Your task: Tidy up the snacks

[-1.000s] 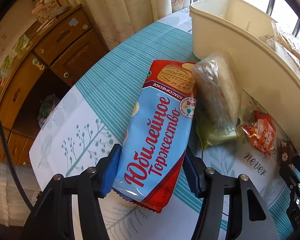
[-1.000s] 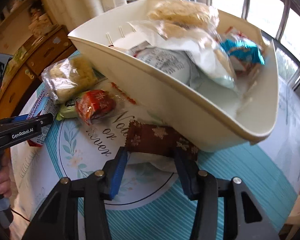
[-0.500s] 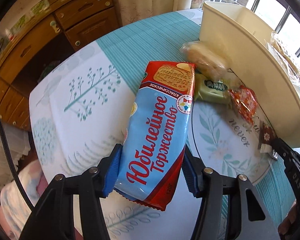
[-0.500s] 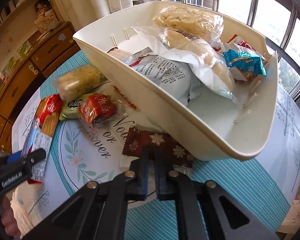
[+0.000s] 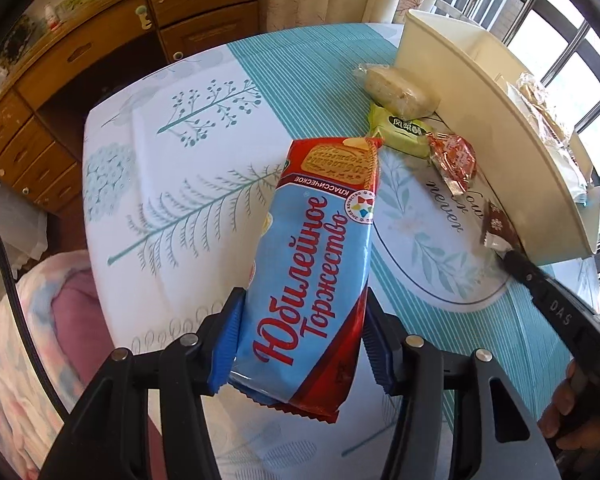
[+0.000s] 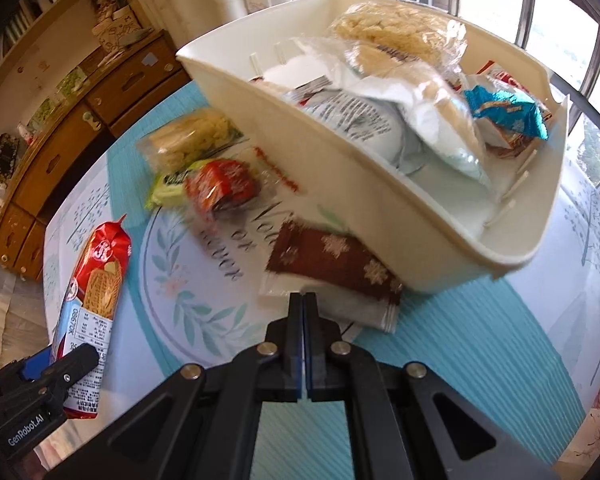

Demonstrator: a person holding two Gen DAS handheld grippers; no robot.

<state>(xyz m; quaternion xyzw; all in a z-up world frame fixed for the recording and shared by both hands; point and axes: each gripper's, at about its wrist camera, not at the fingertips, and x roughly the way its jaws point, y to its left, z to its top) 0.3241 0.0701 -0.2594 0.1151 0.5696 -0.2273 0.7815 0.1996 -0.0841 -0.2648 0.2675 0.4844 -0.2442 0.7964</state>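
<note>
Four fingers [image 5: 224, 344], five loose snacks [image 6: 198, 140].

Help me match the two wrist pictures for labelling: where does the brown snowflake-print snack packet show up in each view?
Left wrist view: the brown snowflake packet sits at the right edge, against the cream bin's wall, with the right hand-held gripper pinching its near end.
Right wrist view: it lies centre frame, just above the shut jaws.
Shared landmark: the cream bin.
</note>
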